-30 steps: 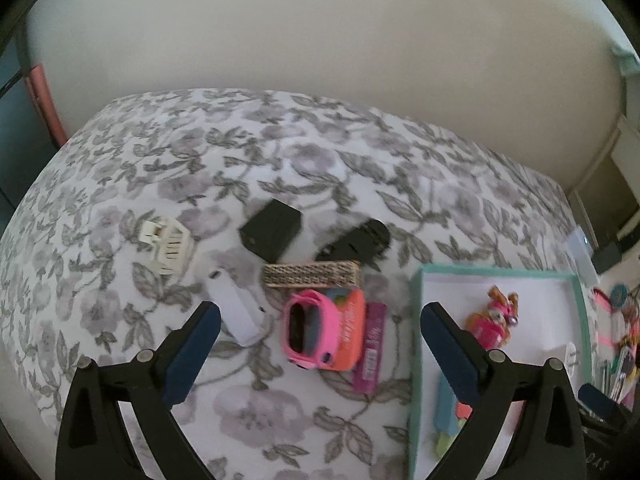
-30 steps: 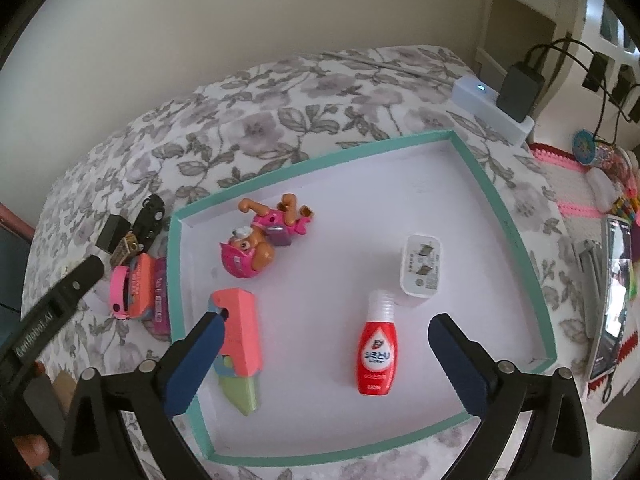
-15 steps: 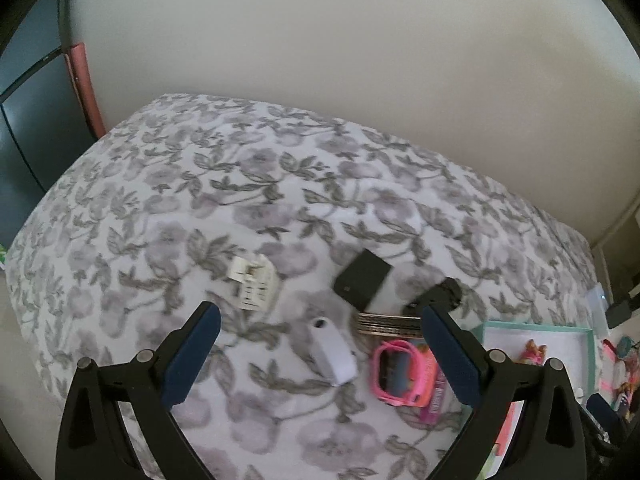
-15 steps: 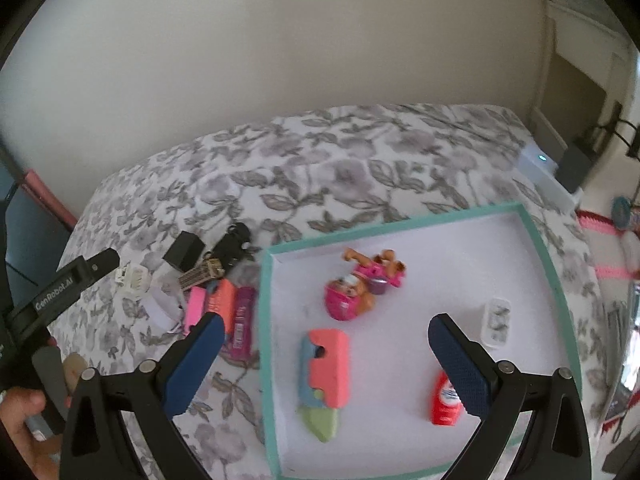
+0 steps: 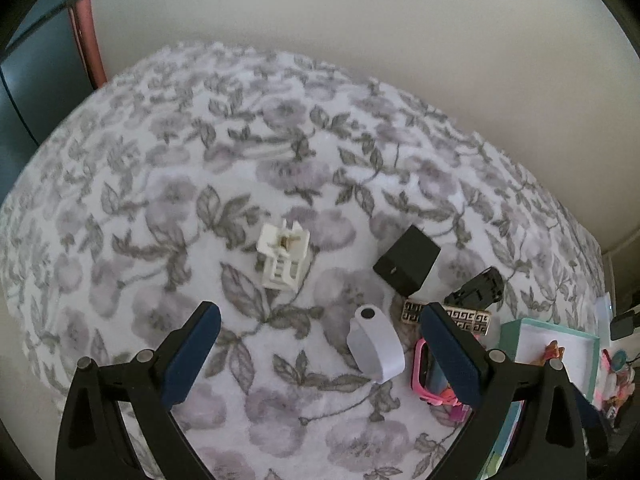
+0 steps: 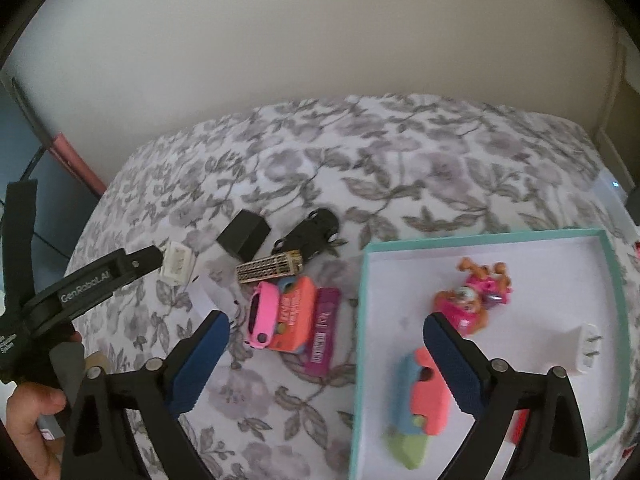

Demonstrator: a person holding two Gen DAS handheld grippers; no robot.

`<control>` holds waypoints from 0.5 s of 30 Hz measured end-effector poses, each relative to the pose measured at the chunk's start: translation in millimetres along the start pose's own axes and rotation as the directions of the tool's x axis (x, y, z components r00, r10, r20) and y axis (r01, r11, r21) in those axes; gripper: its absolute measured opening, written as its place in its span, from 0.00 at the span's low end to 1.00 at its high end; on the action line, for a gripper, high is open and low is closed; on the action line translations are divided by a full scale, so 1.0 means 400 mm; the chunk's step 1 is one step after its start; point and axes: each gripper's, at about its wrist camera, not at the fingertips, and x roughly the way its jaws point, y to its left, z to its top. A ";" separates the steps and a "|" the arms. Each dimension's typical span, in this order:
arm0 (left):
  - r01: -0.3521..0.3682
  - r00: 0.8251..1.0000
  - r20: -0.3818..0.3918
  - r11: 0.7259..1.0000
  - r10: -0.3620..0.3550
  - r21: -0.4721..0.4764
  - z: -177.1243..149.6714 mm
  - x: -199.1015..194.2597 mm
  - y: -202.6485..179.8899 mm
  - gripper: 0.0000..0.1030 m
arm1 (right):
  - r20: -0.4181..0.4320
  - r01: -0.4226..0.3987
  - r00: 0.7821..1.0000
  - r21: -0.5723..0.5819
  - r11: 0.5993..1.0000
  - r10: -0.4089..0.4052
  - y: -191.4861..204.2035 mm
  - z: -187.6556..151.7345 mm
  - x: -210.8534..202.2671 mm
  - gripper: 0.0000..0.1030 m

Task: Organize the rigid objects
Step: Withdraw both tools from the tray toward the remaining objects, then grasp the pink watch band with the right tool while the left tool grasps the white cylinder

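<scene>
Right gripper (image 6: 326, 360) is hanging spread and empty over the tray (image 6: 614, 312) edge, jaws just narrowing slightly, one finger hiding part of the toy knife (image 6: 420, 404). Left gripper (image 5: 320, 354) is gaping, empty; its finger is covering the pink watch (image 5: 426, 372). White clip (image 5: 285, 255) is lying beyond on the bedspread (image 5: 160, 160).

Soft, even daylight, rather dim. Faint shadows under small things on the bedspread (image 5: 280, 152). Strong fisheye bending, dark corners. Slight motion blur throughout.
</scene>
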 end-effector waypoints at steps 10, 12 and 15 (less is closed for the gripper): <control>0.064 0.993 -0.102 0.998 -0.065 -0.010 -0.015 0.085 -0.012 0.78 | -0.092 -0.004 0.996 -0.038 0.999 0.000 0.056 -0.002 0.120 0.78; 0.070 0.991 -0.116 0.998 -0.070 -0.006 -0.019 0.094 -0.017 0.78 | -0.102 -0.006 0.995 -0.045 0.999 0.002 0.064 -0.004 0.134 0.72; 0.090 0.989 -0.121 0.996 -0.090 -0.004 -0.020 0.098 -0.025 0.76 | -0.113 -0.011 0.994 -0.058 0.998 0.004 0.077 -0.006 0.154 0.62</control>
